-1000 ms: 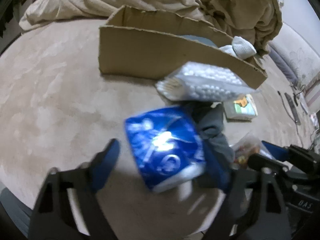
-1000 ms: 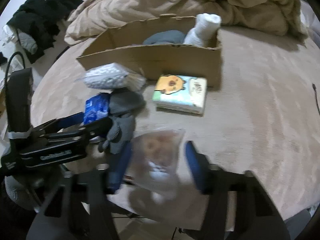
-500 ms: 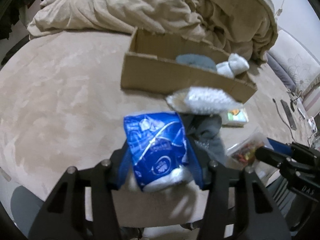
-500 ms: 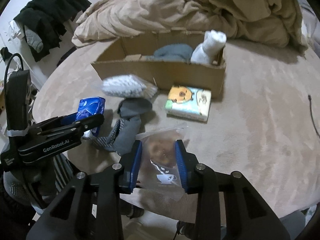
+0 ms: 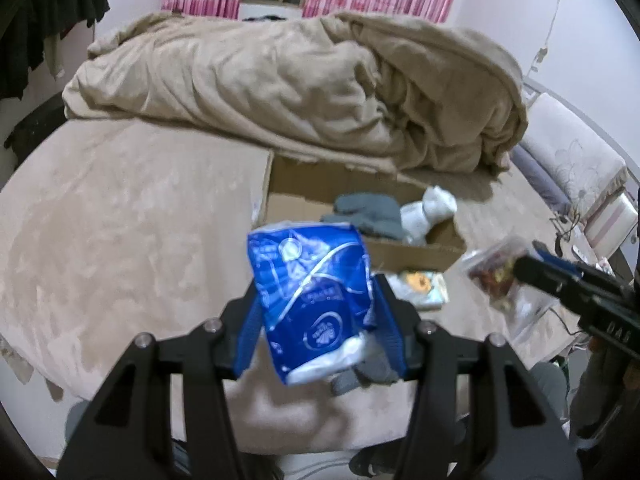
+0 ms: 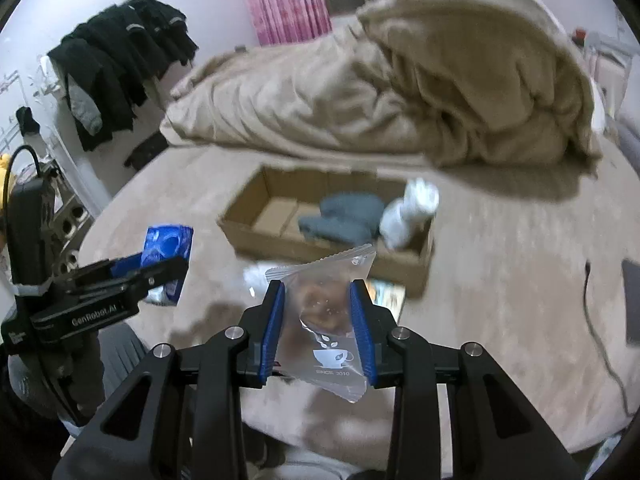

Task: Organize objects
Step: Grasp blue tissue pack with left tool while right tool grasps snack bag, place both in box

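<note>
My left gripper [image 5: 316, 304] is shut on a blue tissue pack [image 5: 314, 300] and holds it in the air above the bed, short of the cardboard box [image 5: 416, 256]. My right gripper [image 6: 318, 308] is shut on a clear snack bag [image 6: 326, 316], also lifted, in front of the box [image 6: 256, 236]. The box holds a grey garment [image 6: 344, 220] and a white sock roll [image 6: 408, 212]; its left half shows bare cardboard. The blue pack also shows in the right wrist view [image 6: 166, 248], the snack bag in the left wrist view [image 5: 496, 268].
A rumpled beige duvet [image 5: 296, 84] lies behind the box. A small cartoon tissue pack [image 5: 424, 288] and a grey sock [image 5: 368, 376] lie on the bed in front of the box. A cable [image 6: 600, 344] and a dark device [image 6: 632, 304] lie at the right.
Both grippers have closed on their items and lifted them off the bed. The views have risen and tilted up, so the box's inside now shows.
</note>
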A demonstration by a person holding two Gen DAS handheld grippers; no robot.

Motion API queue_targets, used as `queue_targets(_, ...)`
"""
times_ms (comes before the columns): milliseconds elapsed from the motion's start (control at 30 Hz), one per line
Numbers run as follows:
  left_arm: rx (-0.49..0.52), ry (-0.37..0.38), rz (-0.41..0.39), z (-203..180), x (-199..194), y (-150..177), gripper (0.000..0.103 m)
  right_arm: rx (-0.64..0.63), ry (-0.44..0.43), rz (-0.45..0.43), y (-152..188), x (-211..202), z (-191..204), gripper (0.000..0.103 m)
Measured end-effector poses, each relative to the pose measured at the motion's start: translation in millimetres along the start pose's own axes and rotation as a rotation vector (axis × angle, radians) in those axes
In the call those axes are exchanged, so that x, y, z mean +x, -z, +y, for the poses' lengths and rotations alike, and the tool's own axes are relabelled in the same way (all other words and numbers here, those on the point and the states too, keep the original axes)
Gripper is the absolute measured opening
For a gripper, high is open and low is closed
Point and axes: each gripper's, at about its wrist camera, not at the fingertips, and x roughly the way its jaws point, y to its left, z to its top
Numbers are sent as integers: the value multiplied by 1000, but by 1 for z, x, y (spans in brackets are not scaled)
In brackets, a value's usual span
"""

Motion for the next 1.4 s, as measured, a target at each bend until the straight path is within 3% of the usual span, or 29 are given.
queue_targets(233,43,11,-33,-2,0,-31,53,-33,-17,-75,-34,-11,8,35)
queue_targets(600,117,31,4,-1,74,-72,53,-39,-29,-107,-75,37,11,35)
queue_targets(1000,119,46,94,13,159,-80,53,28,-17,-52,-86,123,-12,35)
queue_targets(1400,162,41,115,4,188,-85,57,172,-63,36,-74,186,-43,35)
